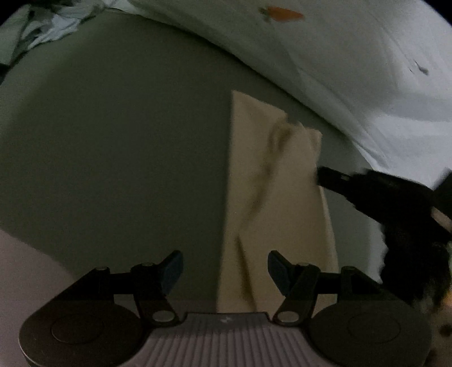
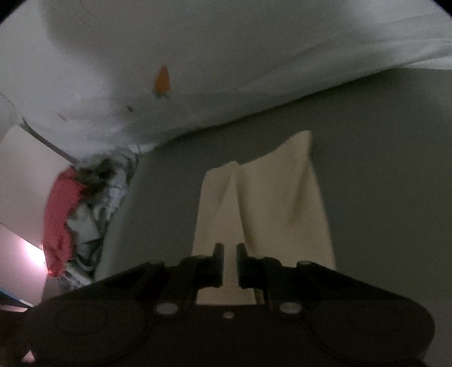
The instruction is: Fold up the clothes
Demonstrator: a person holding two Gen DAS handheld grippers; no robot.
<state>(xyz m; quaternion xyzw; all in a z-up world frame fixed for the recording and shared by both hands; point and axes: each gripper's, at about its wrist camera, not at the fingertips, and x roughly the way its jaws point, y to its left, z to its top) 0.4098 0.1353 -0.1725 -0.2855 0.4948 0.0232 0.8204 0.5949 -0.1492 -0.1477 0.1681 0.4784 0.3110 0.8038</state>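
Observation:
A cream cloth point(image 1: 271, 197) lies as a long, wrinkled strip on a grey-green surface point(image 1: 127, 141). My left gripper point(image 1: 224, 262) hangs open over the cloth's near end, its right finger above the fabric and its left finger above bare surface. From the right, my right gripper point(image 1: 320, 175) reaches in and pinches the cloth's right edge. In the right wrist view, the right gripper point(image 2: 230, 254) has its fingers almost together with the cream cloth point(image 2: 268, 203) between them, and a raised fold runs forward from the grip.
A white sheet point(image 1: 339, 56) with an orange carrot print point(image 1: 284, 14) borders the far side. A heap of clothes with a red garment point(image 2: 60, 214) lies at the left in the right wrist view. More crumpled fabric point(image 1: 48, 25) sits at the far left.

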